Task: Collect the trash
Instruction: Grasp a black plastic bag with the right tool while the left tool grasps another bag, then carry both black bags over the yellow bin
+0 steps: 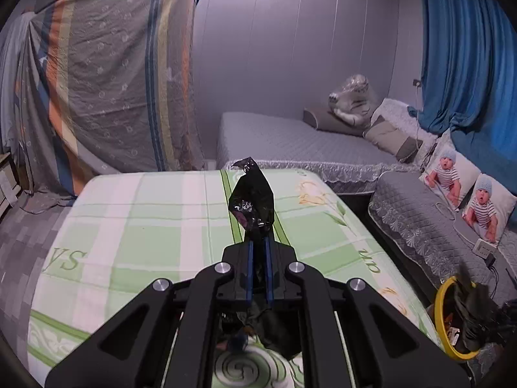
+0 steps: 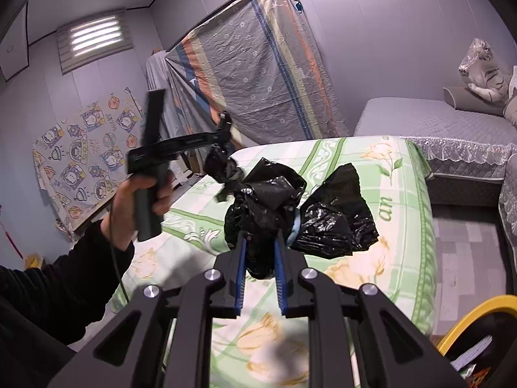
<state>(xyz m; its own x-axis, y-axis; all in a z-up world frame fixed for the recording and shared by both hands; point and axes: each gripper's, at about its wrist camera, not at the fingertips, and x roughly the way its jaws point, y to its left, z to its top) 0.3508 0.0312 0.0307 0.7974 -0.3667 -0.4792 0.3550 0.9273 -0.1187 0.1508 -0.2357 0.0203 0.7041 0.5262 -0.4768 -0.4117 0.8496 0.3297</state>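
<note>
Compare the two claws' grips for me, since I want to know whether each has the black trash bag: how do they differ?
The left claw pinches only a thin twisted strip of the black trash bag, its jaws nearly together. The right claw clamps a thick bunched wad, its jaws further apart. In the right wrist view the left claw sits higher and further left. Both are shut on the bag, over the green checked mattress.

A home bedroom: bed (image 1: 290, 142), pillows (image 1: 384, 135), blue curtain (image 1: 468, 48)

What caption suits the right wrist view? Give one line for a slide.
Right gripper and left gripper both pinch a black trash bag above the green-checked bed.
</note>
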